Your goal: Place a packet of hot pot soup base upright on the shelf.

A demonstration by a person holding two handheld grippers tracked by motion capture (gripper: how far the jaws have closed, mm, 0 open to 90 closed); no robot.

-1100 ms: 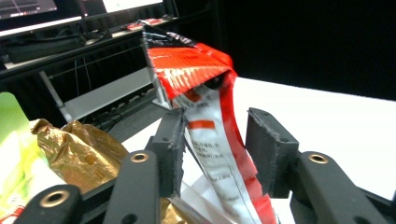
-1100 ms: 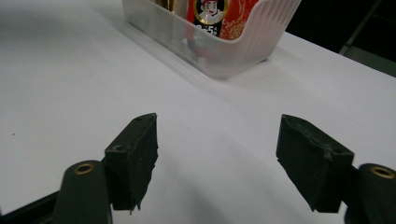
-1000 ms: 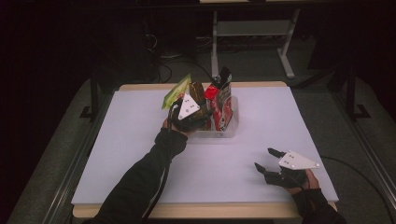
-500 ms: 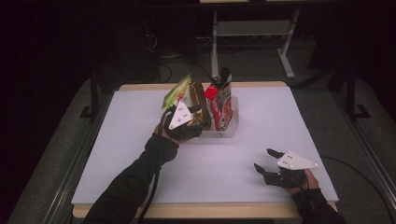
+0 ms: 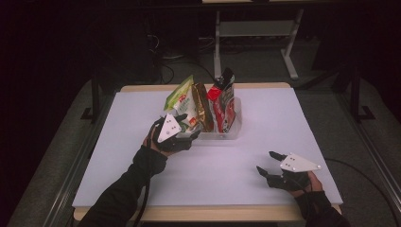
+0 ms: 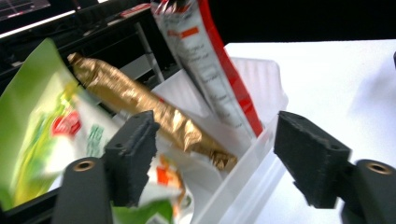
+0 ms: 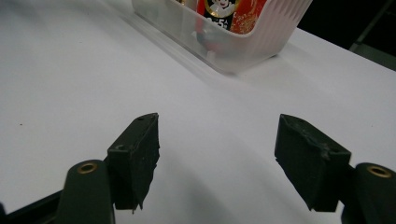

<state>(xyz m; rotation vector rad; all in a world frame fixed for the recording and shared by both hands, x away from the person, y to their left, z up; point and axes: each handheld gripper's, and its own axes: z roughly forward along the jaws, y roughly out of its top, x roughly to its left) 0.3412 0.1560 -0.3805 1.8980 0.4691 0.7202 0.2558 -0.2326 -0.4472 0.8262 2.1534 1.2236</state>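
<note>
I hold a gripper in each hand at a white table (image 5: 118,156). My left gripper (image 5: 182,131) is at the near left side of a clear bin (image 5: 235,124) that sits in the far middle of the table. Its jaws have just been opening, and now they stand wide apart. Nothing is pinched between them. In the left gripper view the bin's clear rim (image 6: 243,172) runs through the gap, and the pads do not press on it. Three snack bags stand in the bin. The green bag (image 5: 180,100) is at the left end and leans out to the left. In the left gripper view the green bag (image 6: 32,135) is just beside my left jaw, and its low corner pokes out near that jaw. The view is blurry there, so I cannot tell if they touch. The gold bag (image 5: 202,107) stands in the middle and leans a bit to the left. The red bag (image 5: 223,99) stands at the right end and sticks up the most. My right gripper (image 5: 272,163) is at the near right of the table, well apart from the bin. Its jaws are wide open too, and between them I see just bare white table. In the right gripper view the bin (image 7: 261,32) is far off, with the red bag (image 7: 233,10) inside it.
</note>
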